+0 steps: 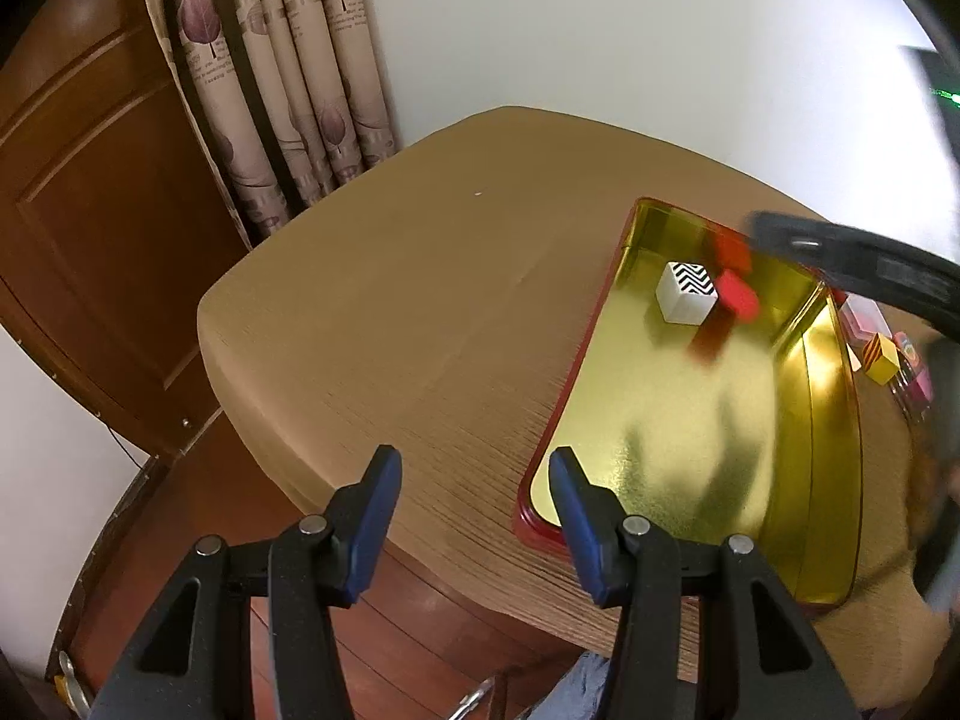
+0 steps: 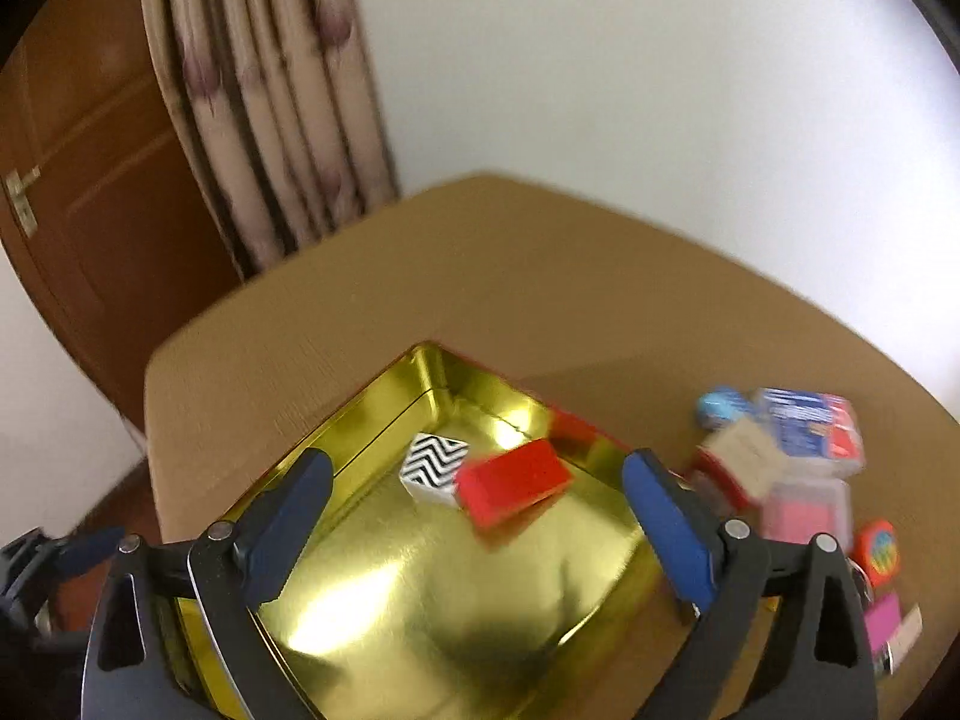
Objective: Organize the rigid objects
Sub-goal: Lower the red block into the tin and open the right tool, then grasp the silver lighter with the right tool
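A gold tin tray with a red outer rim [image 1: 660,432] [image 2: 336,432] lies on the tan table. In it are a white cube with a black zigzag top [image 1: 687,292] [image 2: 433,468] and a red block [image 1: 735,294] [image 2: 513,480] beside it; the red block is blurred. My left gripper [image 1: 474,468] is open and empty over the tray's near left corner. My right gripper [image 2: 480,480] is open and empty above the tray, wide apart. The right gripper's black body shows in the left wrist view [image 1: 870,264].
A pile of small objects lies on the table right of the tray: a yellow striped cube [image 1: 881,357], a blue-and-red box [image 2: 810,420], a pink box [image 2: 810,510], a round colourful piece [image 2: 877,552]. Curtain [image 1: 288,78] and wooden door [image 1: 90,210] stand behind the table [image 1: 390,312].
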`<control>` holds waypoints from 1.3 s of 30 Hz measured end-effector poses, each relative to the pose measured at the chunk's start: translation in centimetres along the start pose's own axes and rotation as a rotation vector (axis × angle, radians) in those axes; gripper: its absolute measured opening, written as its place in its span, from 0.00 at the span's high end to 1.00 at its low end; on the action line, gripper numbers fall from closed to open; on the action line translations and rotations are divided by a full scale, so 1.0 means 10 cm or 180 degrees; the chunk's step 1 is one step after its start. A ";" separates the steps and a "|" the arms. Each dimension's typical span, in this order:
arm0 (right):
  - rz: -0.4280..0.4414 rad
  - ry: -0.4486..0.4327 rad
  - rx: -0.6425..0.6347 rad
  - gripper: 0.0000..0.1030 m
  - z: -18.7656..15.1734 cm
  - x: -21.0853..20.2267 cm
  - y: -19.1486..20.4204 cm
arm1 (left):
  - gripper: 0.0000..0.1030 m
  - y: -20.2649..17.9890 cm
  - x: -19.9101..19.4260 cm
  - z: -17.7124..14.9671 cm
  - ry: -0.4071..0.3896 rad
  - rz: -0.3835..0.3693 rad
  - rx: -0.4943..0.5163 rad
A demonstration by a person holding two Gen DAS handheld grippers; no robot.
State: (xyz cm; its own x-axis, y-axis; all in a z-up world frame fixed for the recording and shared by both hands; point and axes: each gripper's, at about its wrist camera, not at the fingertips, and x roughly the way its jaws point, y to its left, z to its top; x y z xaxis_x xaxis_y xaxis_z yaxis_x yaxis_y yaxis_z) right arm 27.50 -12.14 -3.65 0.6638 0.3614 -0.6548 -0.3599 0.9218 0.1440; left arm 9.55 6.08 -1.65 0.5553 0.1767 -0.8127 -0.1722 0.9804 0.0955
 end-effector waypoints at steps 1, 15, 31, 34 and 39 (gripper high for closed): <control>-0.0050 -0.0094 0.0056 0.06 -0.09 -0.16 -0.08 | 0.49 0.00 0.00 0.00 0.0004 -0.0004 0.0000; -0.0105 0.0104 0.2742 0.05 -1.53 -1.08 -2.64 | 0.49 -0.32 -0.11 -0.18 -0.0068 0.0033 0.0321; 0.1080 0.0000 0.4504 0.22 -1.77 -0.49 -3.09 | 0.49 -0.35 -0.09 -0.17 -0.0097 0.0085 0.0401; 0.1033 -0.0009 0.4636 0.55 -1.82 -0.37 -3.08 | 0.49 -0.34 -0.09 -0.17 -0.0089 0.0071 0.0391; 0.0979 0.0075 0.4777 0.81 -1.89 -0.19 -3.03 | 0.49 -0.35 -0.09 -0.17 -0.0078 0.0058 0.0388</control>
State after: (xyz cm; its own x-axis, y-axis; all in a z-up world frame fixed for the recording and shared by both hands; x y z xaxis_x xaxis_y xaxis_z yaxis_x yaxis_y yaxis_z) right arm 24.78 -43.39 -20.77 0.6744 0.5699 -0.4694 0.5062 0.1060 0.8559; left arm 8.28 2.40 -2.26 0.5731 0.1951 -0.7959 -0.0830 0.9801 0.1805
